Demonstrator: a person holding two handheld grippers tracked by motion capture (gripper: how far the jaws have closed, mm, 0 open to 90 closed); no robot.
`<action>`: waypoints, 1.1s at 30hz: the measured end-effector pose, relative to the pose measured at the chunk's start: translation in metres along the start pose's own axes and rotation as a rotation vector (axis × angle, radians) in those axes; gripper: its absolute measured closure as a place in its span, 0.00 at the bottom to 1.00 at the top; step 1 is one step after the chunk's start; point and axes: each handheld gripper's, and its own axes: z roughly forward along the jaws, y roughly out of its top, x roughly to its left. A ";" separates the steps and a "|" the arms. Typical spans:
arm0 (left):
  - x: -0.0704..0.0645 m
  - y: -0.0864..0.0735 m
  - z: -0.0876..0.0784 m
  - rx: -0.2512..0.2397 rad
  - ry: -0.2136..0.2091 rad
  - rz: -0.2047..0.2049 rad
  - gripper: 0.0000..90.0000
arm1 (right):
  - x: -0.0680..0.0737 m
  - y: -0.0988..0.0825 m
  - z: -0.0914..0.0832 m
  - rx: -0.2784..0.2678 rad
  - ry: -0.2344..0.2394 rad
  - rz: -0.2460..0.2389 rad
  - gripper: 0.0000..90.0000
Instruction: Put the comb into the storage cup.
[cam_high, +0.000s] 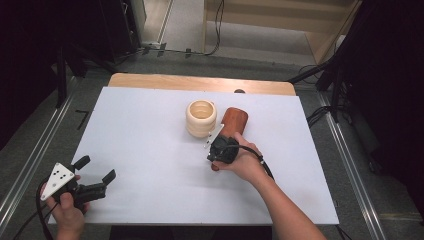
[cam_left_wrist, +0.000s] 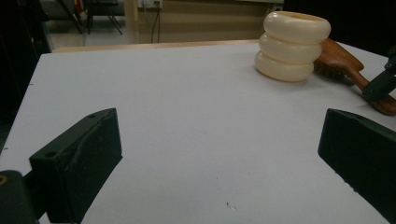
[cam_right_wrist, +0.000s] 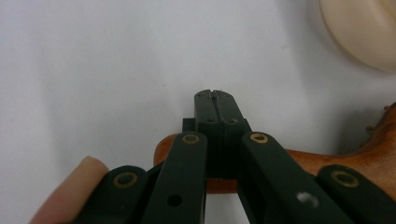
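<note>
Two jaws of the right gripper (cam_right_wrist: 215, 96) sit pressed together, empty, over the brush (cam_high: 234, 120) handle beside the cup (cam_high: 201, 118). Spread them astride that handle before squeezing. The left gripper (cam_high: 97, 169), far from the cup, gapes wide and empty.

Even overhead light fell on my white tabletop (cam_high: 150, 150), leaving soft, faint shadows and no glare. The room around it stayed dark. My right hand-held gripper (cam_right_wrist: 215, 100) looked blurred up close, the pictures slightly grainy.

White-topped counter (cam_high: 150, 140) with a wooden edge along the top of the frame. Cream ringed holder (cam_high: 201, 118) stands right of centre; wooden brush (cam_high: 233, 121) lies touching its right side.
</note>
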 end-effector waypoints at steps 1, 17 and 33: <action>0.000 0.000 0.000 0.000 0.000 -0.001 0.00 | 0.000 0.000 0.001 0.019 -0.006 -0.015 0.98; 0.000 0.000 0.000 0.000 0.000 0.000 0.00 | -0.010 -0.017 -0.002 0.059 -0.031 0.032 0.98; 0.000 0.000 0.000 0.000 0.000 0.001 0.00 | -0.020 -0.029 -0.003 0.071 -0.052 0.078 0.98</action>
